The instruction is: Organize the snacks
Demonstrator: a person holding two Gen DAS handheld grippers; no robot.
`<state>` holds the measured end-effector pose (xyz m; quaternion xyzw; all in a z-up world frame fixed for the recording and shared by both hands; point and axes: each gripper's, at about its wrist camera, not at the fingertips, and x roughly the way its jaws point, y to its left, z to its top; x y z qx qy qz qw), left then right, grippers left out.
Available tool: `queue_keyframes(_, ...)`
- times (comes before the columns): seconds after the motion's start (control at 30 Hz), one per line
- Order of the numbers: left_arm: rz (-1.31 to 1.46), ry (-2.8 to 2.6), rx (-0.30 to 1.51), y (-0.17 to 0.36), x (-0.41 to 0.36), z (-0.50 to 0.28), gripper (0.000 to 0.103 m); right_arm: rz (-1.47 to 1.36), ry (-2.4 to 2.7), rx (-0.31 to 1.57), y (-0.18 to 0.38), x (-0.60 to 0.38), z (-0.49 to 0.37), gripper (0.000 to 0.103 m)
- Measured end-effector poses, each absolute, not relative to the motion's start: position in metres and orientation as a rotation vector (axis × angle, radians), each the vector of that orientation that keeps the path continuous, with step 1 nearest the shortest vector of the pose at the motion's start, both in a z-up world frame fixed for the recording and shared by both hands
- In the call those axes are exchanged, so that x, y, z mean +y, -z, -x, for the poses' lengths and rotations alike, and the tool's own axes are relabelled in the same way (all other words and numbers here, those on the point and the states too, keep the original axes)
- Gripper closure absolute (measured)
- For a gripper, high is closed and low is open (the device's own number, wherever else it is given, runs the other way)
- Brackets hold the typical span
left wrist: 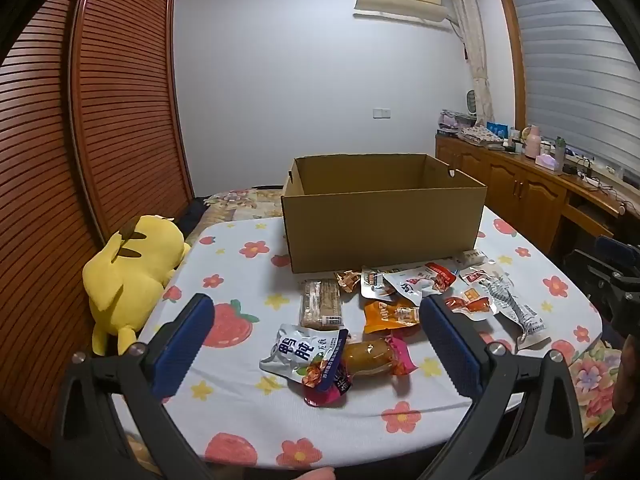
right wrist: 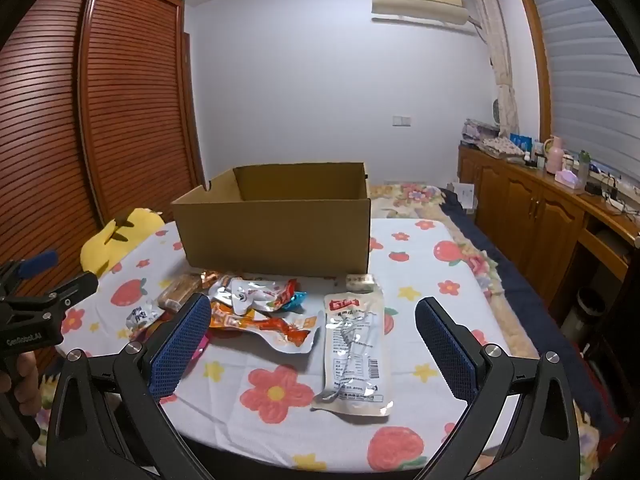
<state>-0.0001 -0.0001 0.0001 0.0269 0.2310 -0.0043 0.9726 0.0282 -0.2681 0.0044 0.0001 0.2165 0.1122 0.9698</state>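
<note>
An open brown cardboard box (left wrist: 382,216) stands at the back of the table; it also shows in the right wrist view (right wrist: 276,226). Several snack packets lie in front of it: a white and blue packet (left wrist: 298,350), a biscuit pack (left wrist: 321,304), an orange packet (left wrist: 390,314), and a long white packet (right wrist: 356,350). My left gripper (left wrist: 316,308) is open and empty above the near packets. My right gripper (right wrist: 312,312) is open and empty, the long white packet lying between its fingers' lines.
A yellow plush toy (left wrist: 132,276) lies at the table's left edge. The flower-print tablecloth (left wrist: 248,400) covers the table. A wooden wardrobe (left wrist: 120,100) stands to the left, a wooden sideboard (left wrist: 520,184) to the right. The left gripper's body (right wrist: 36,320) shows at the right view's left edge.
</note>
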Motion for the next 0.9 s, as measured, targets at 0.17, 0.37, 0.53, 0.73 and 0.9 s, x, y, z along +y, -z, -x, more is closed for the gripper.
queue_keyframes(0.17,-0.057,0.008,0.467,-0.0002,-0.0002,0.0002,0.0,0.001,-0.227,0.441,-0.0043,-0.2679,-0.0285,0.0)
queue_keyframes(0.37,-0.055,0.009,0.467,0.0,-0.0003,0.0,0.0,0.002,-0.228,0.44,-0.0046,-0.2685,-0.0282,0.0)
queue_keyframes(0.53,-0.055,0.008,0.467,0.0003,-0.0004,-0.0006,0.0,0.005,-0.225,0.438,-0.0043,-0.2674,-0.0278,0.0)
queue_keyframes(0.73,-0.054,0.009,0.463,-0.0033,0.0006,0.001,0.0,0.007,-0.224,0.437,-0.0041,-0.2673,-0.0277,0.0)
queue_keyframes(0.9,-0.053,0.01,0.461,-0.0039,-0.0001,0.0013,0.0,0.007,-0.224,0.436,-0.004,-0.2676,-0.0277,0.0)
